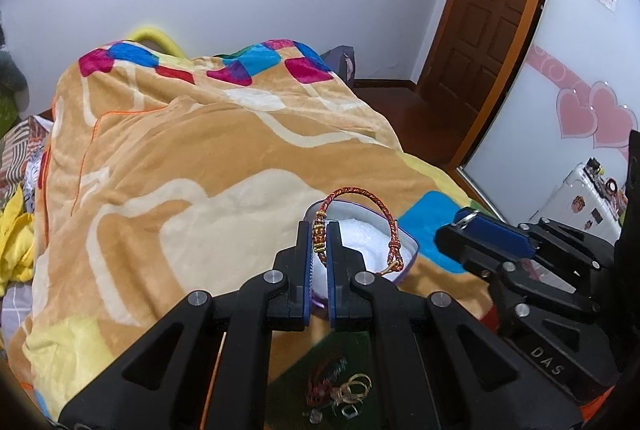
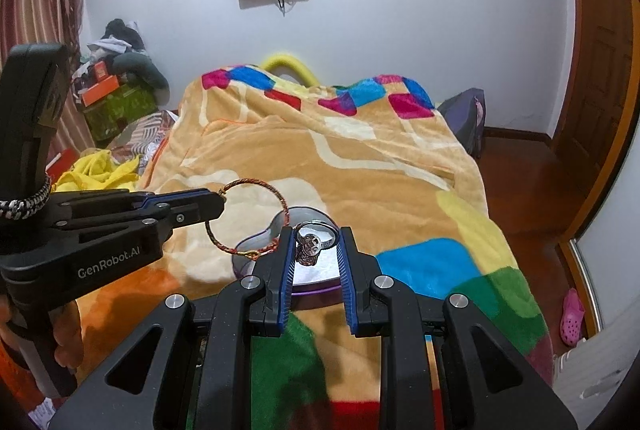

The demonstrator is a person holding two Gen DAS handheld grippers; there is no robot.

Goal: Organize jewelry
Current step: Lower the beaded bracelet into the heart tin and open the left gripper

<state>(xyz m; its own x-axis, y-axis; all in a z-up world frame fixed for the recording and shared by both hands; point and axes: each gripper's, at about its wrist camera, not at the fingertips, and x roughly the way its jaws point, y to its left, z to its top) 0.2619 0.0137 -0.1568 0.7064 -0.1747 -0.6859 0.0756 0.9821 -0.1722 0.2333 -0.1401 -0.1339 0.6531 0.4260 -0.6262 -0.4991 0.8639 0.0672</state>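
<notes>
Legibly, left hand-held gripper [image 2: 222,198] reads "GenRobot.AI".

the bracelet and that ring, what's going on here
A person is sorting jewelry on a bed, a gripper in each hand. The left gripper is shut on a red and gold braided bracelet, holding it above an open tin with white padding. The right gripper holds a silver ring over the same tin. More jewelry lies on the blanket.

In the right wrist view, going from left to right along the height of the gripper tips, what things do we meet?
Left gripper → braided bracelet → silver ring in the right gripper → blue blanket patch → pink shoe.
</notes>
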